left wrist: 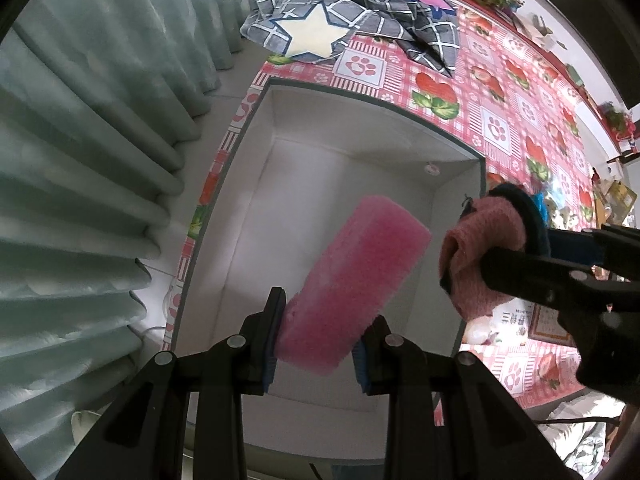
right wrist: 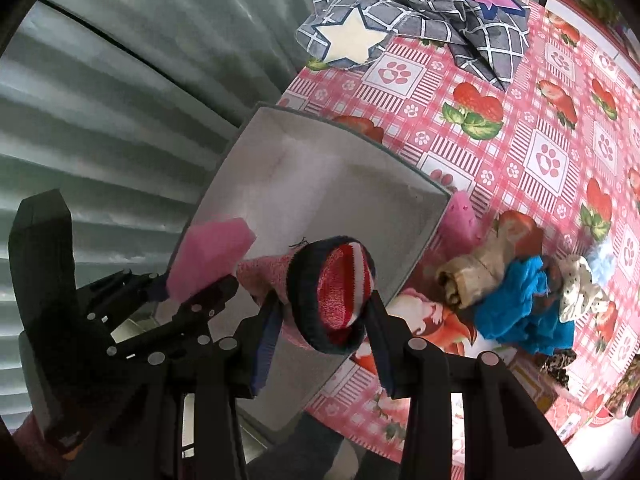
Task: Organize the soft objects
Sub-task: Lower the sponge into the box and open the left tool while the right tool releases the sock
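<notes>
I had the left gripper clenched on a pink sponge block, its pads biting into one short end so the rest stuck out over the open white box, which sat at the curtain-side edge of the table. The sponge looked light and springy; it had dented a little where the pads squeezed, so I judged it would recover its shape on release and drop softly rather than bounce out. The right gripper was grasping a rolled knit sock, pink outside with a dark cuff and red-and-white stripes showing at its mouth, and held it just above the box's near corner beside the sponge. That sock was limp and would sag or unroll if pinched at one layer only, so a hold across the whole rolled bulk, as it was then, seemed right to me. The box was bare inside as far as I could see. On the strawberry-and-paw tablecloth, near the box's outer side, lay more soft things: a blue cloth, a tan rolled piece and a white dotted scrap. A grey checked fabric with a star lay crumpled at the far edge. I reckoned both items were ready to be let go into the box.
</notes>
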Demonstrator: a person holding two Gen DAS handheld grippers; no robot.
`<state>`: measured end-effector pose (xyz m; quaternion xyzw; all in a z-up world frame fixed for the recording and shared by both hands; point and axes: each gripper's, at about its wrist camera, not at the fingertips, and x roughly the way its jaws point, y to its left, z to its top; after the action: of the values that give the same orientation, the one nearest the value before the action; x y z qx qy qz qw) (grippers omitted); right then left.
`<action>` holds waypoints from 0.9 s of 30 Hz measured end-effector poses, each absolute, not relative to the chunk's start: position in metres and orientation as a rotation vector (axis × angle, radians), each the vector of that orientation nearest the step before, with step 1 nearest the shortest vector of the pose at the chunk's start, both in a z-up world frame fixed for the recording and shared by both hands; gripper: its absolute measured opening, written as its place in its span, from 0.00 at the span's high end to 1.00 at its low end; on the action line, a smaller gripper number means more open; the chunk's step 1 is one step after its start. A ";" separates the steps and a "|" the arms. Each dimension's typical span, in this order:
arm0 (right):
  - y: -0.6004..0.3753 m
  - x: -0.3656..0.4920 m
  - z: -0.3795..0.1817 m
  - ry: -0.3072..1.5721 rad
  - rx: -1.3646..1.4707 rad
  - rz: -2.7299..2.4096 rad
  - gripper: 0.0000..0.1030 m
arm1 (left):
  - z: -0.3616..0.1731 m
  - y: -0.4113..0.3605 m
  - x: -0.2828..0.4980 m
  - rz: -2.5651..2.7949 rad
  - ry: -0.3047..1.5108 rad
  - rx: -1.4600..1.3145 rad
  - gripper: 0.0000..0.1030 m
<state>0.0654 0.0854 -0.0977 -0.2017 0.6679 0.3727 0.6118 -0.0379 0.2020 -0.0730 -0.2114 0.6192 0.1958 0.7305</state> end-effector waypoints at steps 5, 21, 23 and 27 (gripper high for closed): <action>0.089 0.070 -0.104 1.550 -0.461 0.851 0.58 | -0.079 0.203 -0.037 0.440 1.371 -0.475 0.68; 0.091 0.077 -0.109 1.560 -0.445 0.857 0.57 | -0.073 0.202 -0.035 0.455 1.322 -0.485 0.21; 0.090 0.078 -0.111 1.569 -0.442 0.854 0.43 | -0.071 0.202 -0.036 0.463 1.310 -0.487 0.19; 0.087 0.079 -0.111 1.573 -0.425 0.842 0.16 | -0.080 0.208 -0.035 0.483 1.351 -0.547 0.00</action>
<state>0.0790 0.0873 -0.1112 -0.1838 0.6808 0.3644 0.6083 -0.0355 0.2080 -0.0796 -0.2475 0.6110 0.2184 0.7195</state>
